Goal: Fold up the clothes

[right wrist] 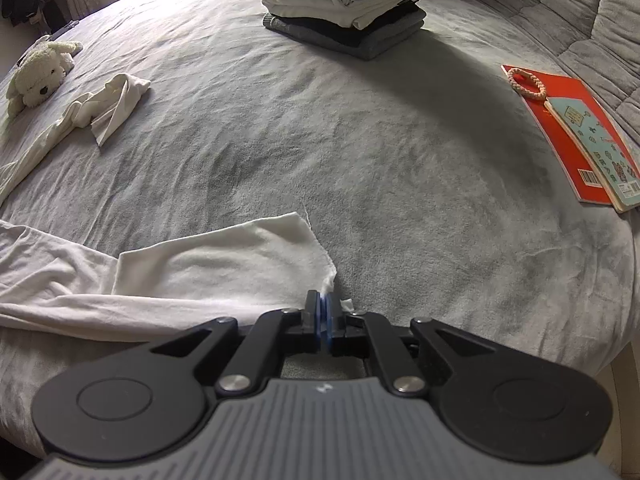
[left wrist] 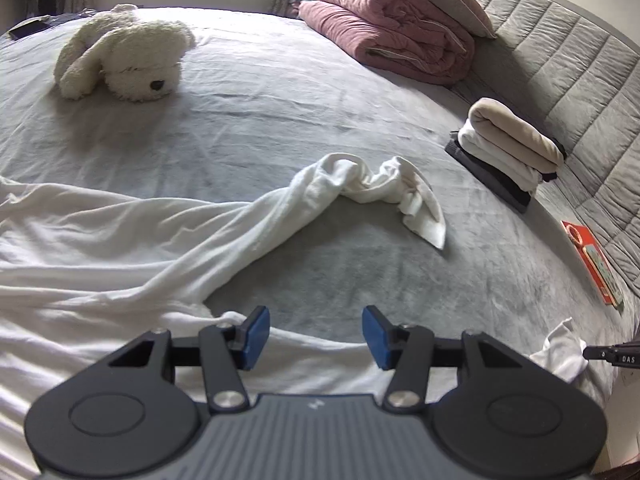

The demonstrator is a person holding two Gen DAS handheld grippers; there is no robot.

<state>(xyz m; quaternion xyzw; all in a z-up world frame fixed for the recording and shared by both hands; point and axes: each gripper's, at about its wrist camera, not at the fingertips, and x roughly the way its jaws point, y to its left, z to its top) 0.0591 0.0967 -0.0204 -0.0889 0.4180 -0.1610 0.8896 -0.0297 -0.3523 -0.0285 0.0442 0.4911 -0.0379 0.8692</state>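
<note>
A white long-sleeved garment lies spread on the grey bed. One sleeve stretches away and ends crumpled. My left gripper is open and empty, just above the garment's near edge. My right gripper is shut on the cuff end of the other sleeve, which lies flat on the bed. The far sleeve also shows in the right wrist view. The right gripper's tip shows at the left wrist view's right edge, holding white cloth.
A stack of folded clothes sits by the quilted headboard; it also shows in the right wrist view. A plush dog, a folded pink duvet and red books with a bead bracelet lie on the bed.
</note>
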